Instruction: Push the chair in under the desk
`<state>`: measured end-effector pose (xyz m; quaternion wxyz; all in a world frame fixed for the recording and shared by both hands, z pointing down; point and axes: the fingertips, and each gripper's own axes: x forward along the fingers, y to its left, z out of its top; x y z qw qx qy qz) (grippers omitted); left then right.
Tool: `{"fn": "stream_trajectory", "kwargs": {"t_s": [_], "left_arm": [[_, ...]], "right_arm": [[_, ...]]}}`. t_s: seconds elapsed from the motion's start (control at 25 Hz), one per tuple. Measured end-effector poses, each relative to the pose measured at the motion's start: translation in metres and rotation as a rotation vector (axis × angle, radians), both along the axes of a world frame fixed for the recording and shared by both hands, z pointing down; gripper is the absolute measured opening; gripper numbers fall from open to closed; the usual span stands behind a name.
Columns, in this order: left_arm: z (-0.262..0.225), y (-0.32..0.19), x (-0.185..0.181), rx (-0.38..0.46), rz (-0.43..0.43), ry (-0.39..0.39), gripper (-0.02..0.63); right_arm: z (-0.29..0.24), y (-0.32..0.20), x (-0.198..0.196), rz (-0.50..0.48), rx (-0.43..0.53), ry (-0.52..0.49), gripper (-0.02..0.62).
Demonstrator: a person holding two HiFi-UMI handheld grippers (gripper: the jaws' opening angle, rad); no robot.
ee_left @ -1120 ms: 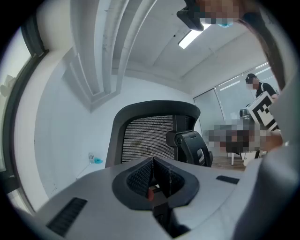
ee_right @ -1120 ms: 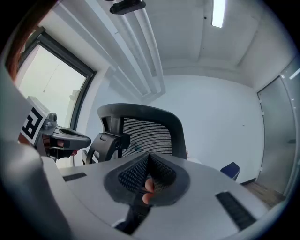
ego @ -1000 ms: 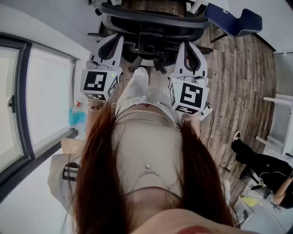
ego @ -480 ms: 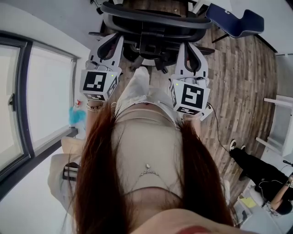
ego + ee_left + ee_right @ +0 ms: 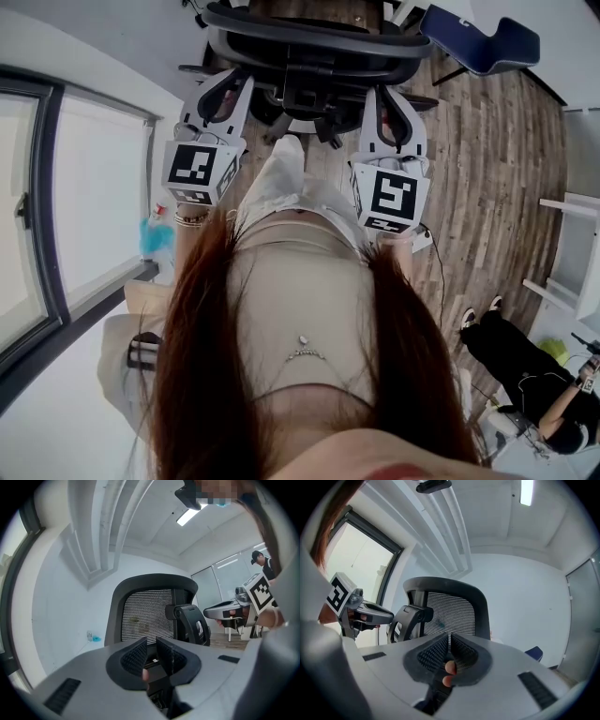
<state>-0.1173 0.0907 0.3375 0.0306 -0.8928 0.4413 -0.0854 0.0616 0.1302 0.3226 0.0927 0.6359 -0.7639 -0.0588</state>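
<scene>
The person is standing behind the mesh-backed office chair (image 5: 314,47), which is sitting at 12 o'clock in the head view with its backrest nearest them. Both tools are pointing roughly level at that backrest, one toward each side. That is probably so that a shove lands evenly and the chair rolls straight rather than swivelling.

The left gripper (image 5: 152,645) is showing a narrow gap, its jaws having just been opening, with nothing between them. The right gripper (image 5: 449,641) is pressed together on nothing. I judge that the near-closed tips are serving as blunt pushers, though neither is clearly touching the chair.

The desk is not showing clearly beyond the chair. A blue chair (image 5: 478,42) is standing at 1 o'clock and a white table (image 5: 572,244) at 3. Another person (image 5: 525,361) is at 4 and a window (image 5: 56,206) at 9. None of these is blocking the straight path ahead.
</scene>
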Motion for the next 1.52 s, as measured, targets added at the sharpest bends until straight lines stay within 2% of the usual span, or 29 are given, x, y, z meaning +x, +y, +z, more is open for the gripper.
{"fn": "stream_trajectory", "kwargs": {"t_s": [0.28, 0.44, 1.12, 1.28, 1.52], "left_arm": [[0.006, -0.002, 0.000, -0.011, 0.010, -0.023, 0.055], [0.008, -0.004, -0.001, -0.014, 0.006, -0.026, 0.074], [0.017, -0.007, -0.004, -0.028, 0.043, -0.048, 0.169], [0.023, -0.009, -0.007, -0.011, 0.038, -0.080, 0.187], [0.033, -0.007, -0.009, -0.030, 0.047, -0.158, 0.207]], "right_arm": [[0.008, -0.001, -0.001, -0.029, -0.027, 0.030, 0.032], [0.012, -0.001, -0.001, -0.045, -0.045, 0.045, 0.071], [0.037, -0.007, 0.001, -0.070, -0.133, 0.105, 0.149], [0.044, -0.008, 0.001, -0.075, -0.149, 0.125, 0.168], [0.051, -0.009, 0.000, -0.078, -0.166, 0.152, 0.195]]}}
